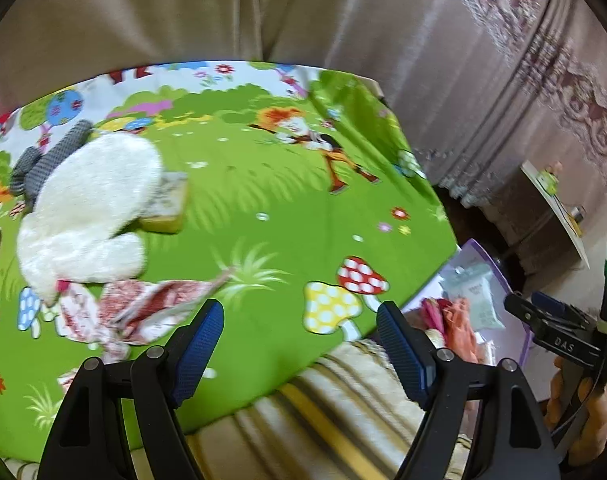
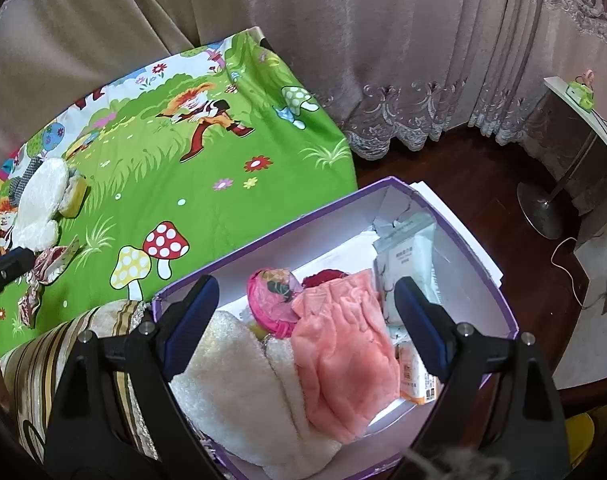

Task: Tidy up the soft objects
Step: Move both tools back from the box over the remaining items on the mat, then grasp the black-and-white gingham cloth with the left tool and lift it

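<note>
Letters "DAS" mark the right gripper (image 1: 559,344) beside the purple box (image 1: 515,280)

On mat: 1 white plush (image 1: 87,208), 1 grey knit toy (image 1: 43,160), 1 sponge (image 1: 167,204), 1 red-patterned cloth (image 1: 143,312); 1 purple box (image 2: 483,280).

Ahead of the fingers (image 2: 193,312), a fluffy cream towel (image 2: 239,392) and plush pink cloth (image 2: 343,364) fill a matt cardboard box (image 2: 479,264); left, smooth printed sheet (image 2: 207,208).

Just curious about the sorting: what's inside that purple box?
The purple box holds a pink fleece cloth, a cream fluffy cloth, a pink mesh pouch and white packets. Whatever lies beneath them is covered.
</note>
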